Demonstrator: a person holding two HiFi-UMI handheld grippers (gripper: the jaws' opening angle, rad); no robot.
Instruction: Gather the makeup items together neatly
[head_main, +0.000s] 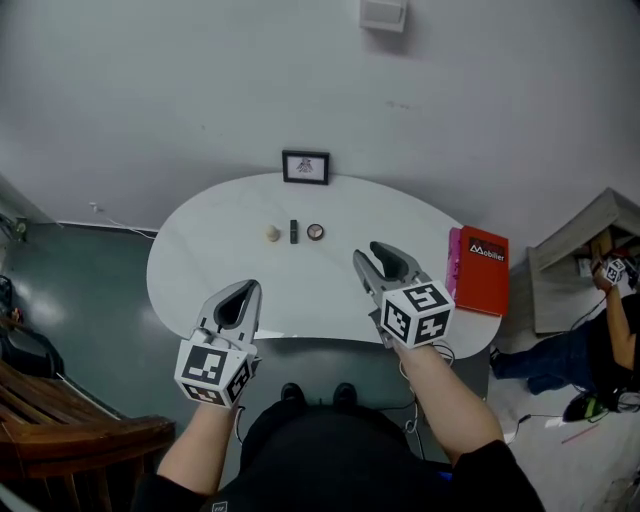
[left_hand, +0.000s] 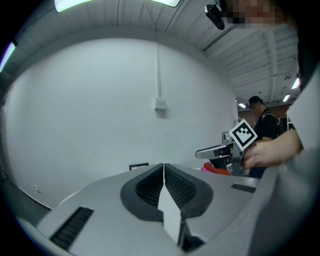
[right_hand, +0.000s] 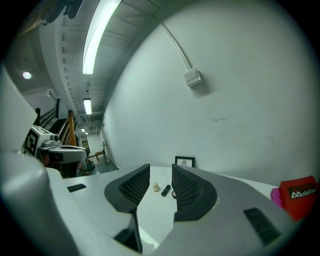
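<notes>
We hold both grippers above the counter (head_main: 200, 262), makeup items (head_main: 294, 231) untouched.
Our left gripper (head_main: 248, 289) has its fingers (left_hand: 150, 186) pressed together on nothing; our right gripper (head_main: 368, 252) has them apart, empty.

A: Any print legible?
B: One word. "Mobilier", white letters, on the red book (head_main: 481, 270) at the table's (head_main: 190, 250) right edge.
A: Right gripper view as well?
B: Same word, same red cover.
</notes>
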